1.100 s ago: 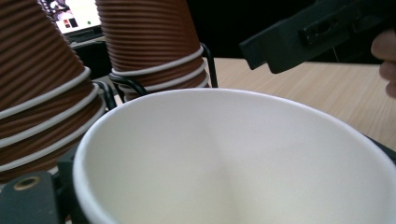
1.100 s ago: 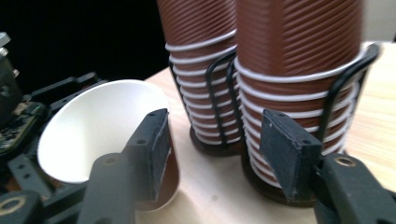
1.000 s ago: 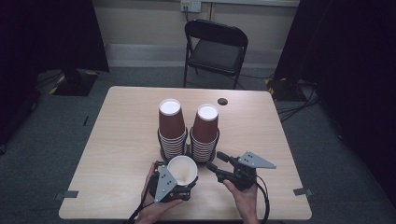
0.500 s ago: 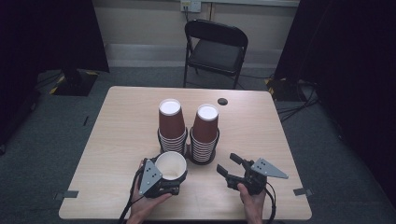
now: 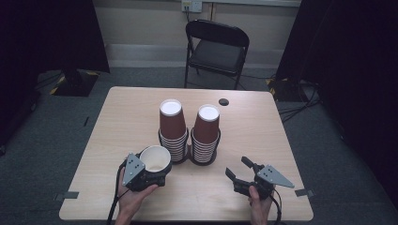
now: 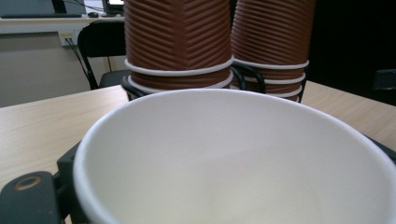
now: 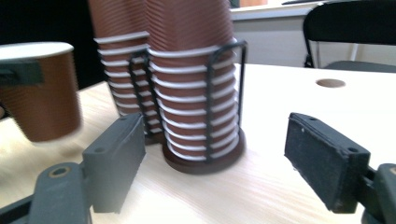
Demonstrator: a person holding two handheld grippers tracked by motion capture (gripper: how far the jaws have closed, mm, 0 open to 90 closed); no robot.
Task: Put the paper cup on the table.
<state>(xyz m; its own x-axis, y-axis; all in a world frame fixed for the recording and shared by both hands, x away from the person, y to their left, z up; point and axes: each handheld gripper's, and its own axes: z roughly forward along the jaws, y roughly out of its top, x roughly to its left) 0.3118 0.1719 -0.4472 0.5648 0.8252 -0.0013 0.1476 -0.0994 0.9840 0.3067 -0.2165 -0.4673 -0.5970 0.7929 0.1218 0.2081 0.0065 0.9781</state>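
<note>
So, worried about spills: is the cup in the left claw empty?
Empty: the paper cup shows only a bare white inside in the left gripper view.

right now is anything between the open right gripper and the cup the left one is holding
Nothing visible. The right gripper hangs with jaws wide, having just been opening, nothing between them. Bare table lies between it and the cup in the left gripper. The two cup stacks stand farther back, off that line.

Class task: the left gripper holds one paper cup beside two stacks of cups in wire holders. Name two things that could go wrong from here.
1. The held paper cup sits right beside the left stack; a sideways swing could knock it.
2. The left gripper may crush or drop the thin cup.
The right gripper, whose fingers have just been opening, is empty and cannot steady either.
</note>
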